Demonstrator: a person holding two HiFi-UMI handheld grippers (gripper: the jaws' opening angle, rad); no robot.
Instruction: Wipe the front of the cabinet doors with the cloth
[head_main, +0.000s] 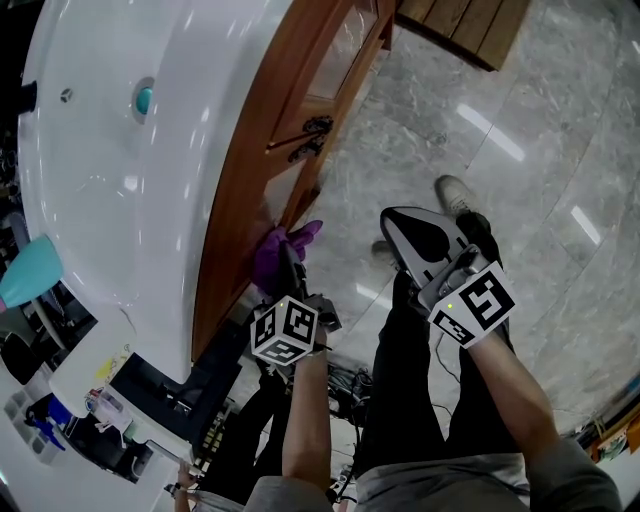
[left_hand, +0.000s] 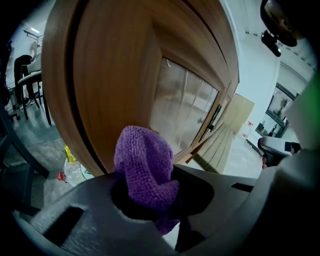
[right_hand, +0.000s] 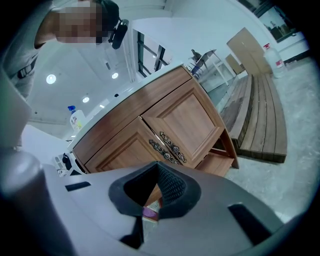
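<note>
Left gripper view: left hand-held gripper (left_hand: 150, 197) pinches a bunched, fuzzy purple cloth (left_hand: 144, 165) by the cabinet door (left_hand: 112, 85); right hand-held gripper (right_hand: 151, 209) sits closed.

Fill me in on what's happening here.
A person stands at a wooden cabinet with a gripper in each hand. The left gripper is shut on a purple cloth, held close to the cabinet door, low down near its glass panel. I cannot tell whether the cloth touches the wood. The right gripper hangs back over the floor, shut and holding nothing.
</note>
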